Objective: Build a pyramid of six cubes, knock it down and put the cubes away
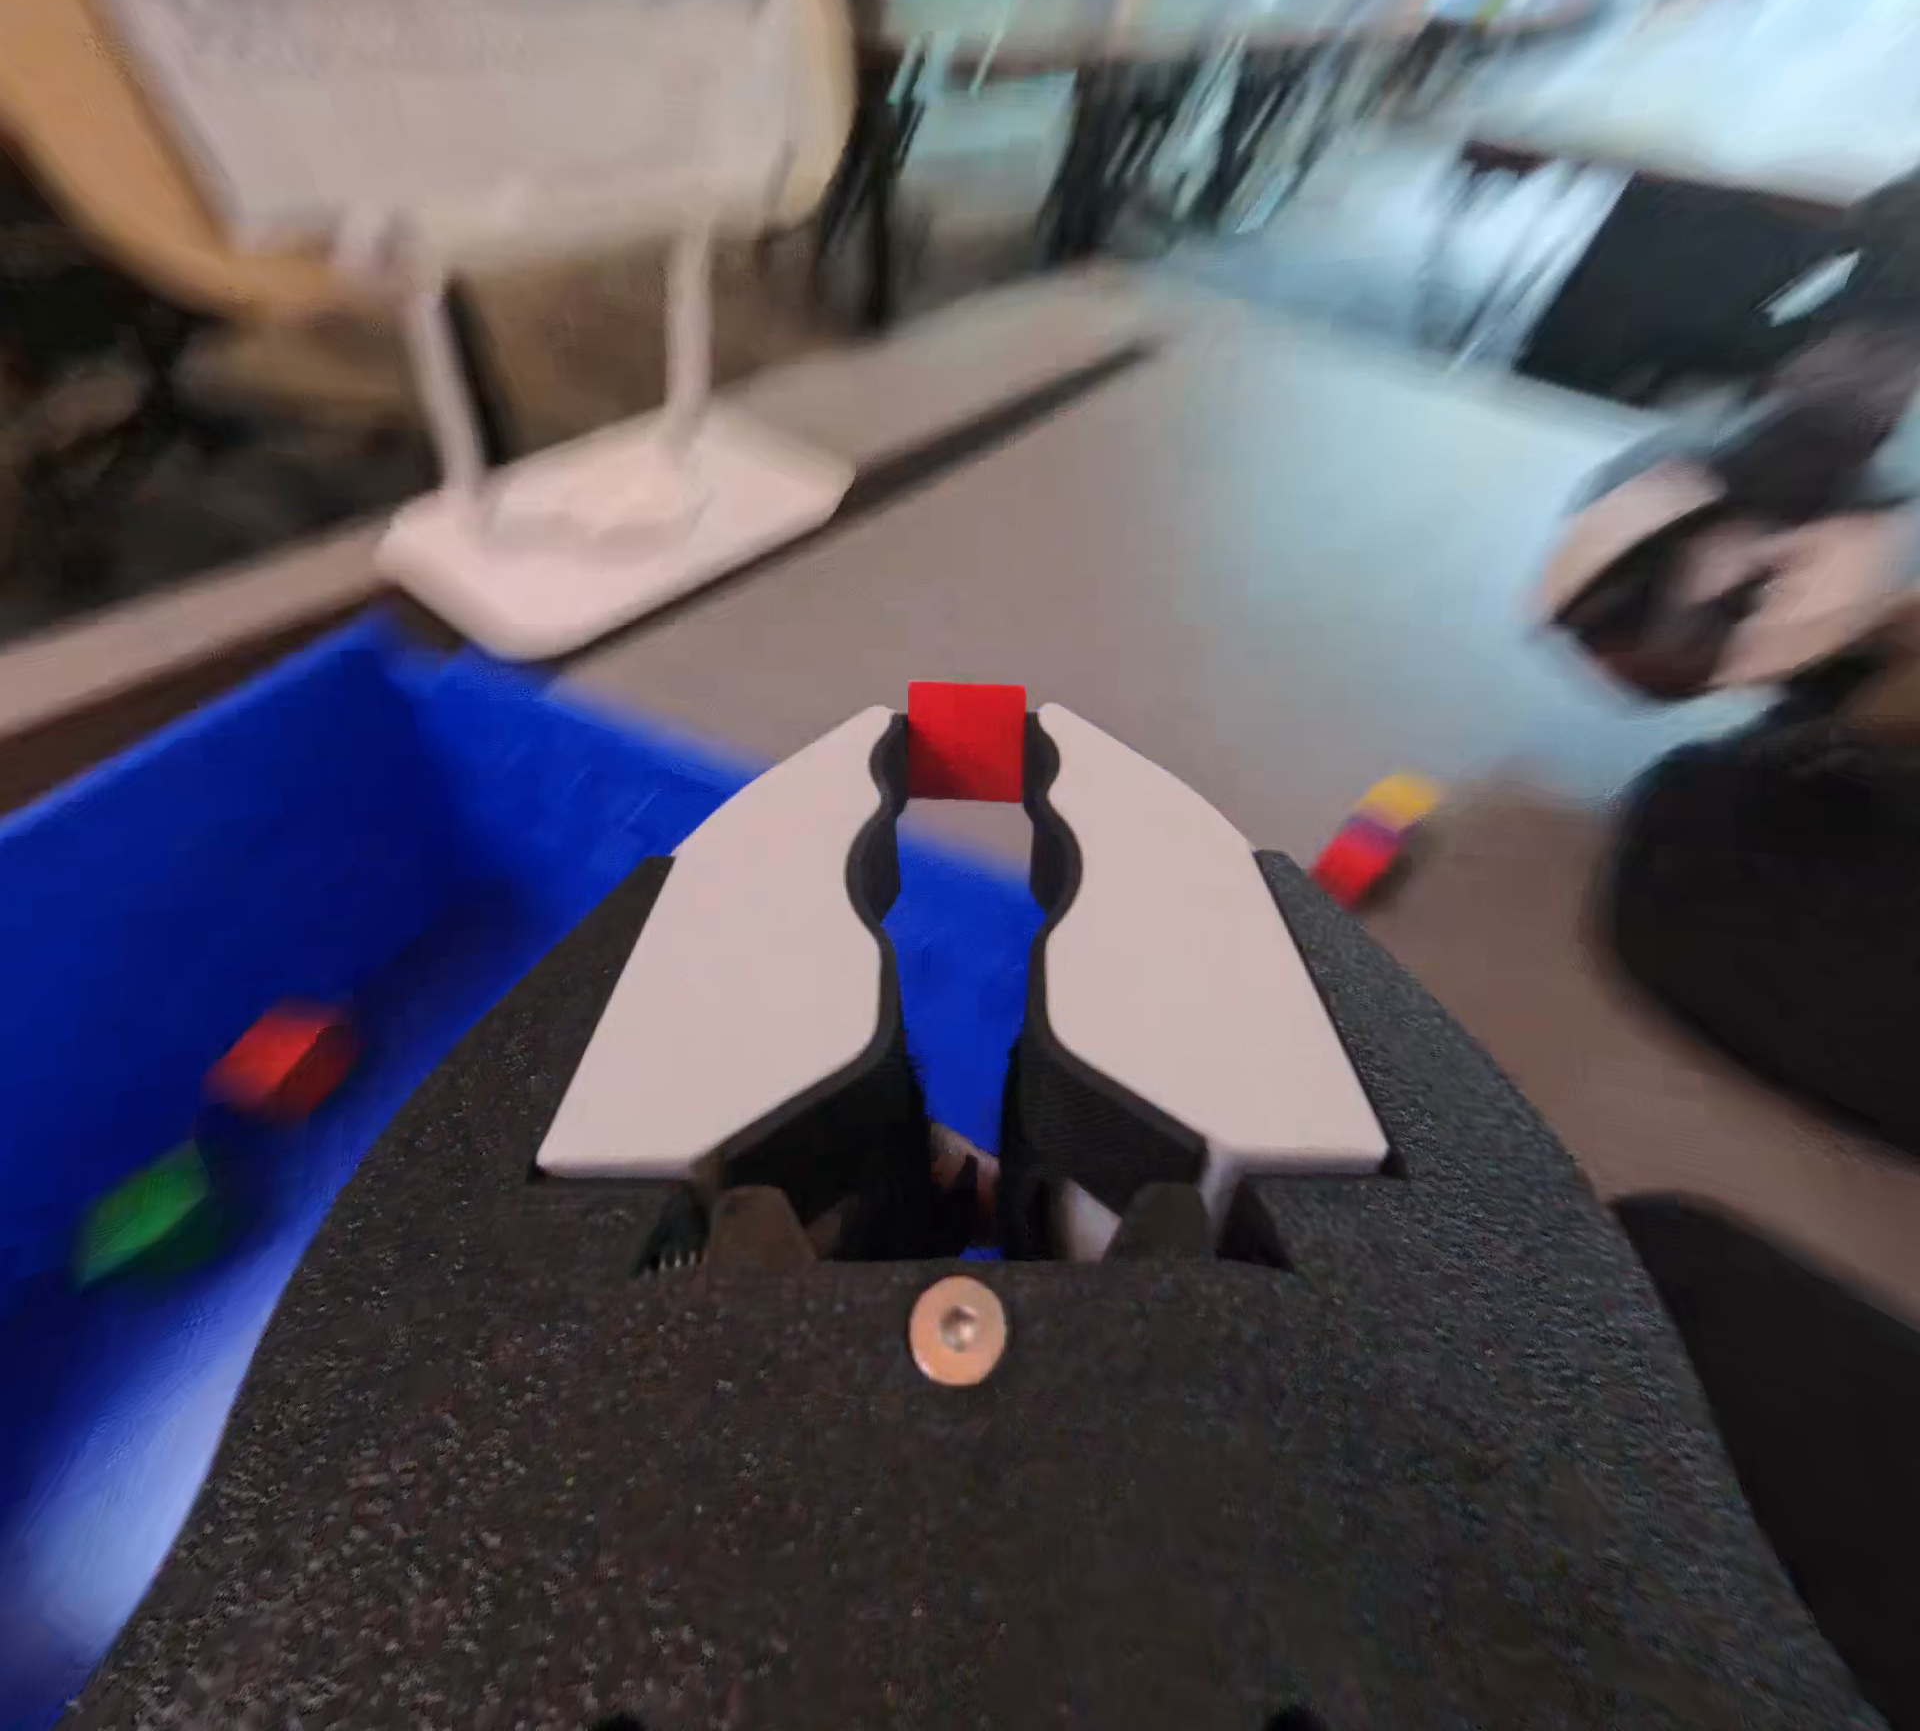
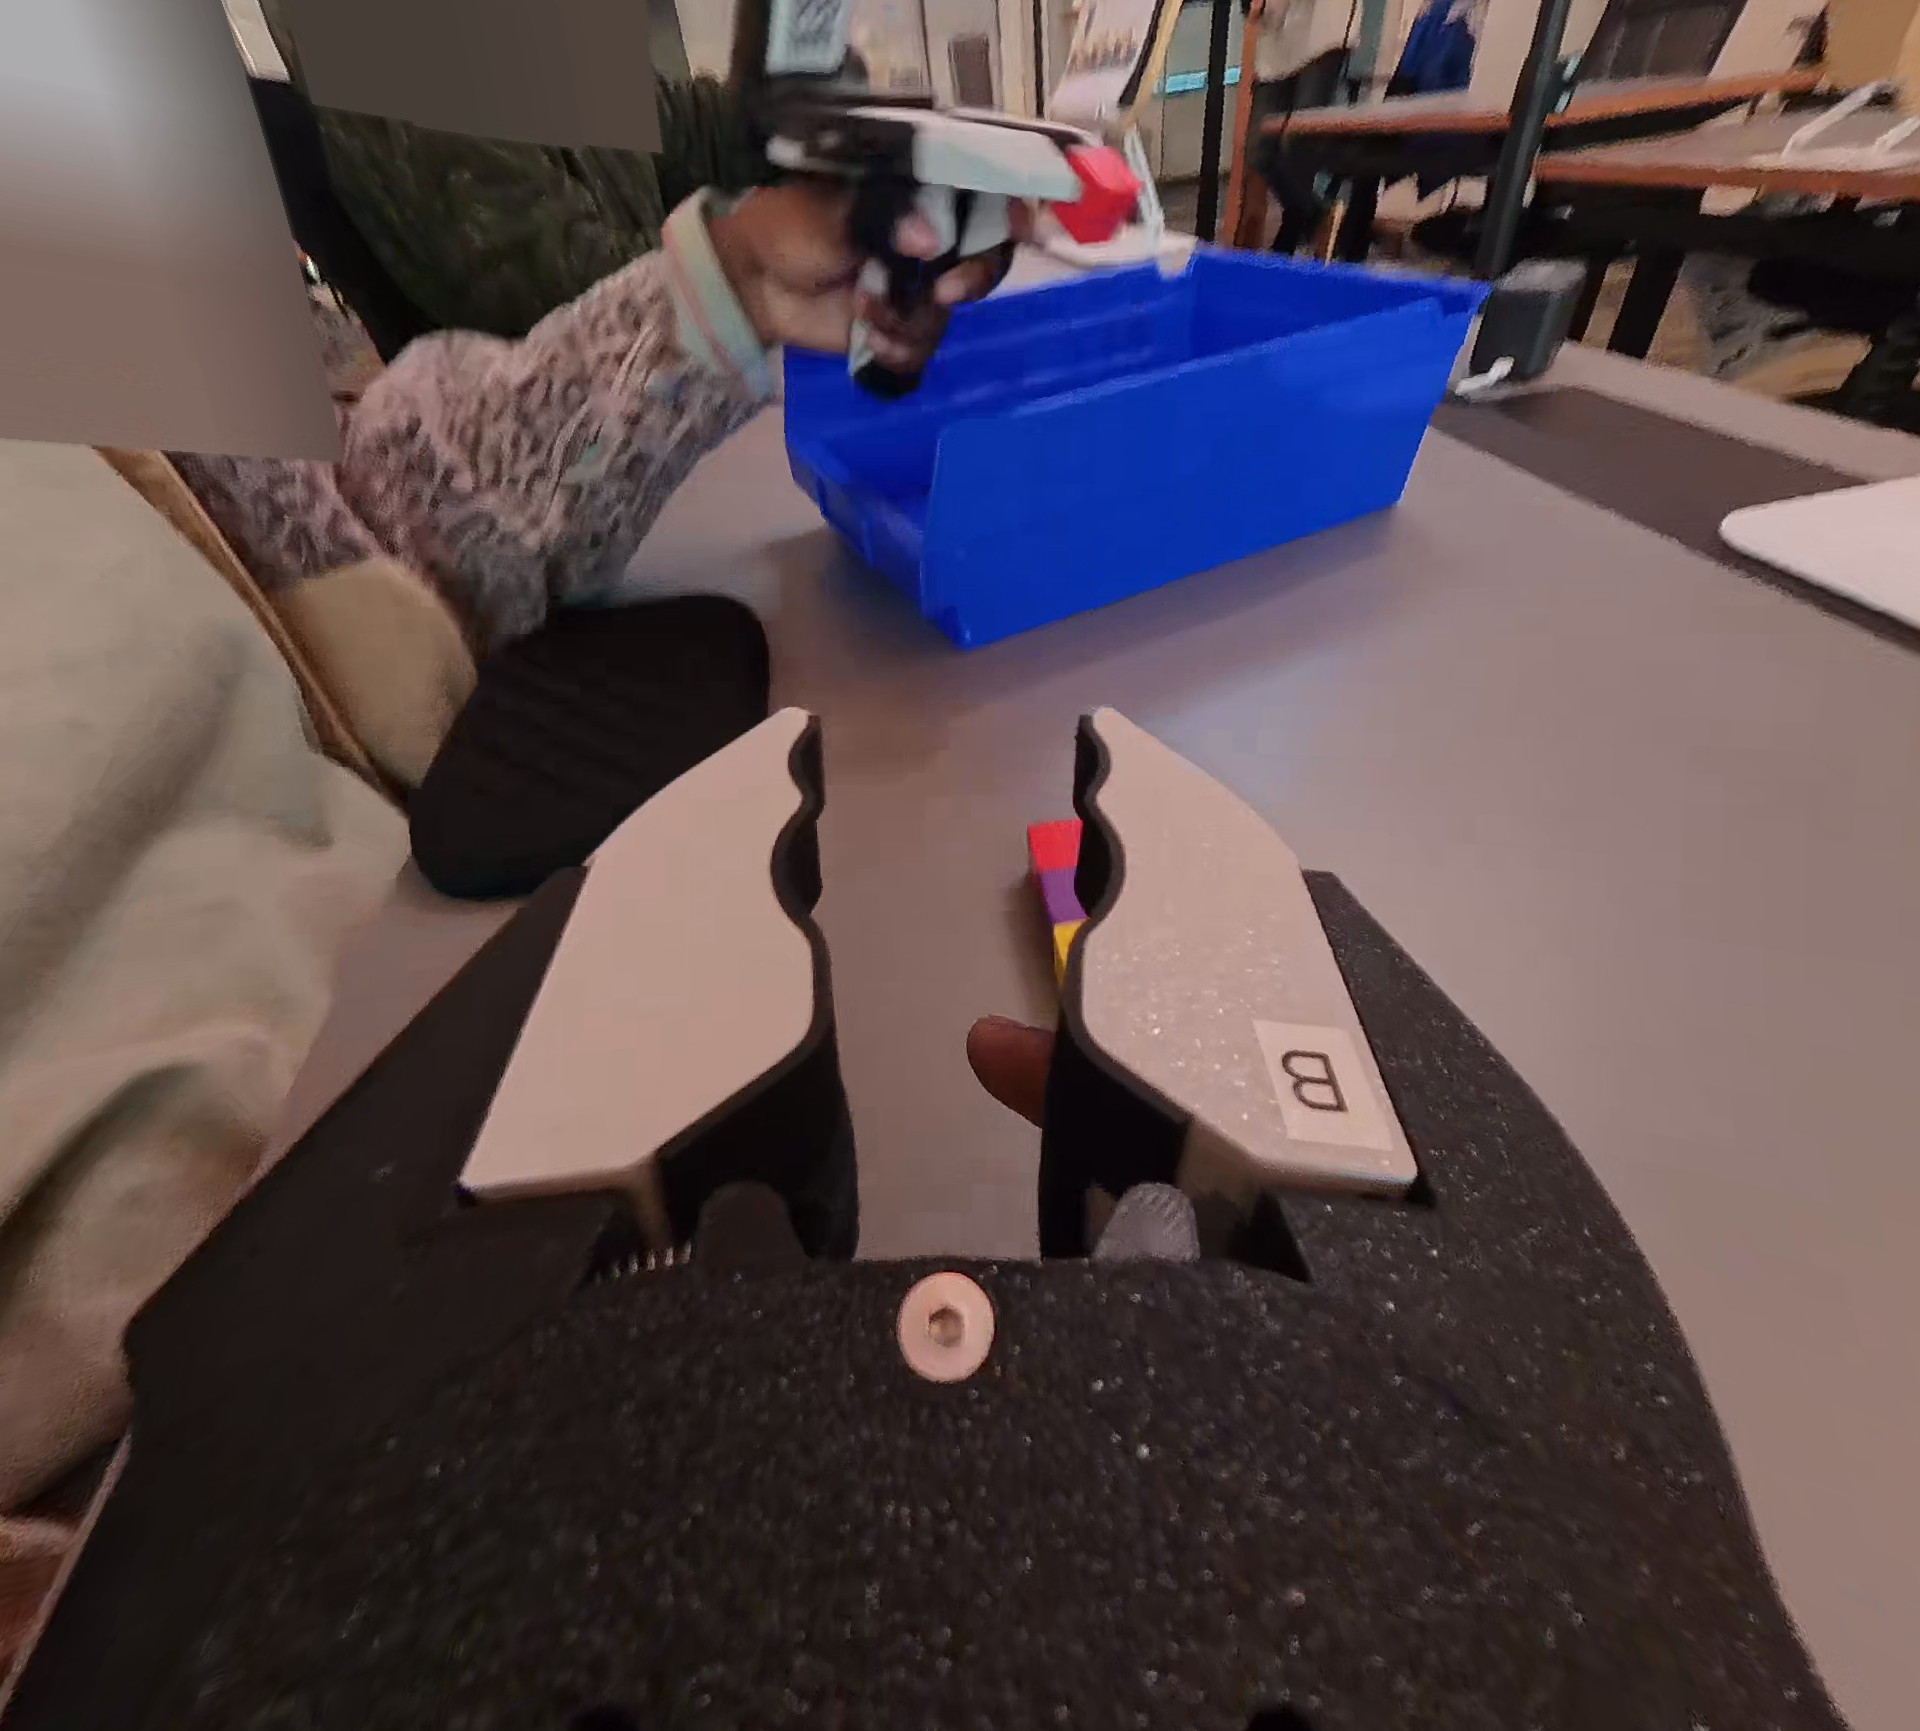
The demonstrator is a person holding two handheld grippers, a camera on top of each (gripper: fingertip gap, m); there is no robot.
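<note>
My left gripper [image 1: 966, 725] is shut on a red cube [image 1: 966, 741] and holds it in the air above the blue bin [image 1: 312, 808]. Inside the bin lie another red cube [image 1: 283, 1058] and a green cube [image 1: 151, 1214]. The right wrist view shows that gripper [image 2: 1101, 201] with its red cube [image 2: 1096, 193] over the bin's [image 2: 1164, 476] far side. My right gripper [image 2: 948, 746] is open and empty above the grey table [image 2: 1455, 850]. A row of red [image 2: 1055, 843], purple [image 2: 1058, 895] and yellow [image 2: 1062, 946] cubes lies on the table, partly hidden by its right finger; the row shows blurred in the left wrist view [image 1: 1371, 834].
A white stand base [image 1: 623, 528] sits on the table behind the bin. A black pad [image 2: 592, 736] lies at the table's left edge, beside a person's patterned sleeve [image 2: 520, 455]. A white flat object [image 2: 1839, 549] is at the far right.
</note>
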